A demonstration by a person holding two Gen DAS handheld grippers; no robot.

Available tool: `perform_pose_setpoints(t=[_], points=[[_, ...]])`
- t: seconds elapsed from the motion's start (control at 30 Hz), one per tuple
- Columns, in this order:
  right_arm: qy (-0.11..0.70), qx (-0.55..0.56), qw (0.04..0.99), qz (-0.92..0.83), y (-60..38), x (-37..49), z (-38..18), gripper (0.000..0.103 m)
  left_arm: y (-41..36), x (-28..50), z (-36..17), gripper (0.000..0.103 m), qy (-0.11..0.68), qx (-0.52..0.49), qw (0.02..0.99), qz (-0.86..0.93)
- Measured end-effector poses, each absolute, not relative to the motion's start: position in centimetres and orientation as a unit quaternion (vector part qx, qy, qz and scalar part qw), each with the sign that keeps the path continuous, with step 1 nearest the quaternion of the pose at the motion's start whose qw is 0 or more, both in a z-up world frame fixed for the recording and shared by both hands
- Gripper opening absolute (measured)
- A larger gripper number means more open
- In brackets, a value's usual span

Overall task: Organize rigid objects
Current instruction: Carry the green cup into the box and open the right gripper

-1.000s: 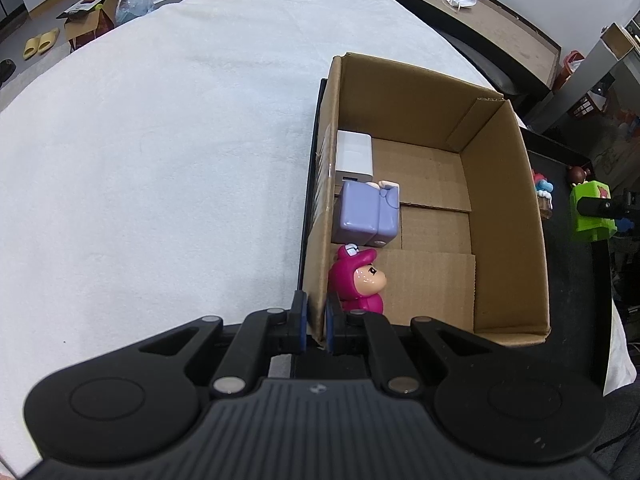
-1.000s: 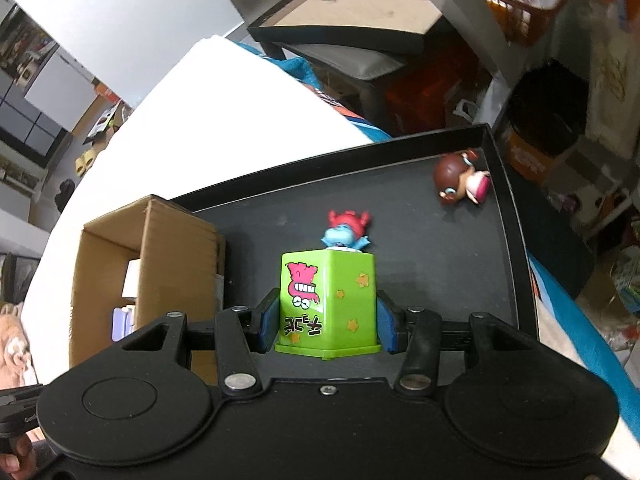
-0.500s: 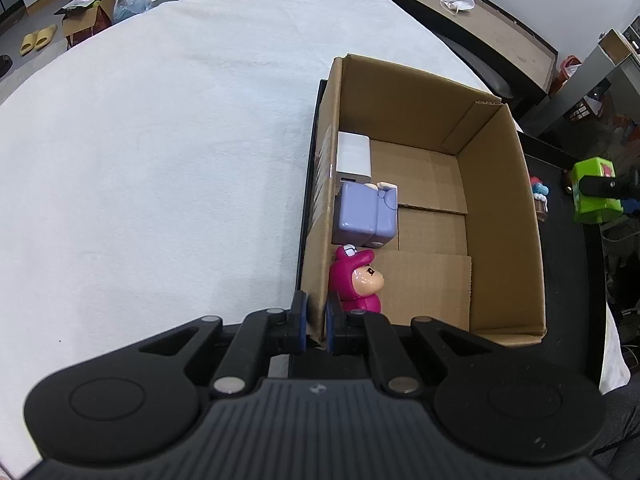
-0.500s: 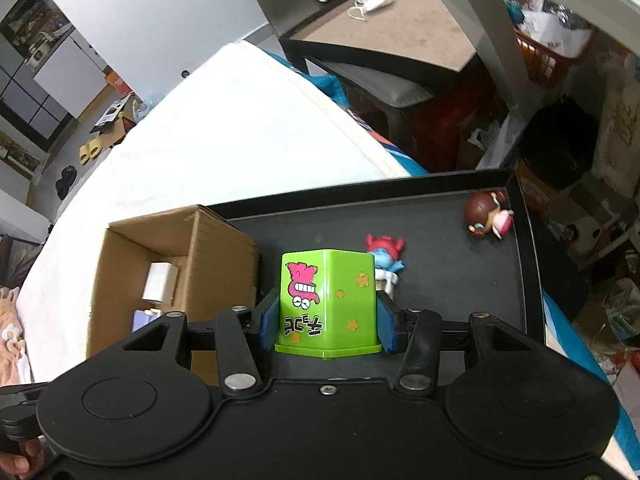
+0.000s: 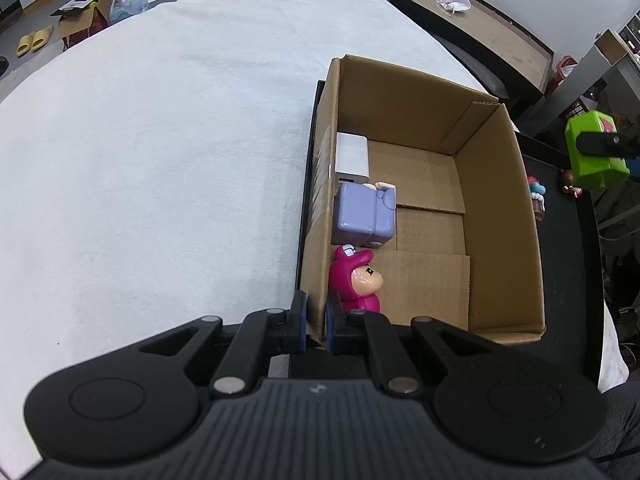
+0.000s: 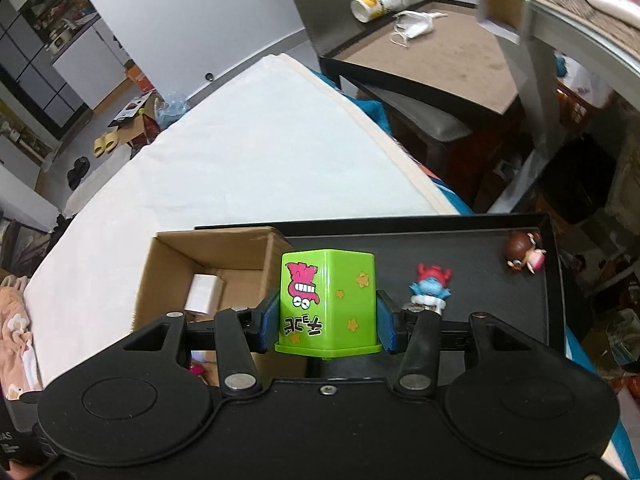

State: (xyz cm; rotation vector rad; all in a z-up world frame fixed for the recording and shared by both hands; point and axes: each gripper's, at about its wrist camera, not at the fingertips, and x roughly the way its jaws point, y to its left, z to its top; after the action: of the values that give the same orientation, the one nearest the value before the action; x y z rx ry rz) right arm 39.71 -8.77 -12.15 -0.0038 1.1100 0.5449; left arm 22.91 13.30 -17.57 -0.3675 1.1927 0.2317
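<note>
Right wrist view, item in transit: green box [image 6: 328,308], printed with a pink cartoon face and yellow stars, was clenched between the blue pads of my right hand-held gripper [image 6: 328,322], carried clear of the black tray [image 6: 472,248] and close beside the near wall of the cardboard box [image 6: 208,252].

Already stowed, per left wrist view: white block [image 5: 351,156], lilac cube toy [image 5: 362,218] and magenta figure [image 5: 356,280], lined along the box's left wall.

Left hand-held gripper [image 5: 317,322]: pinched shut on that wall's near corner, apparently steadying the cardboard box.

Outstanding on the tray: blue-and-red figure [image 6: 430,286] and brown-haired doll [image 6: 524,254], lying well apart.

Surroundings: white bed cover [image 5: 160,160] under and beyond the tray.

Tally, as I judged it: three in, one on its way, two left.
</note>
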Motion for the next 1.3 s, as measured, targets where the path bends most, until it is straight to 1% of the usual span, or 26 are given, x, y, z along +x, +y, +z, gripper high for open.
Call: perform_pose_setpoints(t=[0.53, 1.3], points=[[0.488, -0.035, 0.824, 0.286, -2.6, 38.2, -10.5, 0.047, 13.8, 22.8, -17.6, 0.009, 0.554, -0.181, 0.807, 0.097], [0.513, -0.086, 0.800, 0.297, 3.0, 37.0, -13.8, 0.047, 14.1, 22.6, -17.7, 0.009, 0.552, -0.185, 0.808, 0.091]])
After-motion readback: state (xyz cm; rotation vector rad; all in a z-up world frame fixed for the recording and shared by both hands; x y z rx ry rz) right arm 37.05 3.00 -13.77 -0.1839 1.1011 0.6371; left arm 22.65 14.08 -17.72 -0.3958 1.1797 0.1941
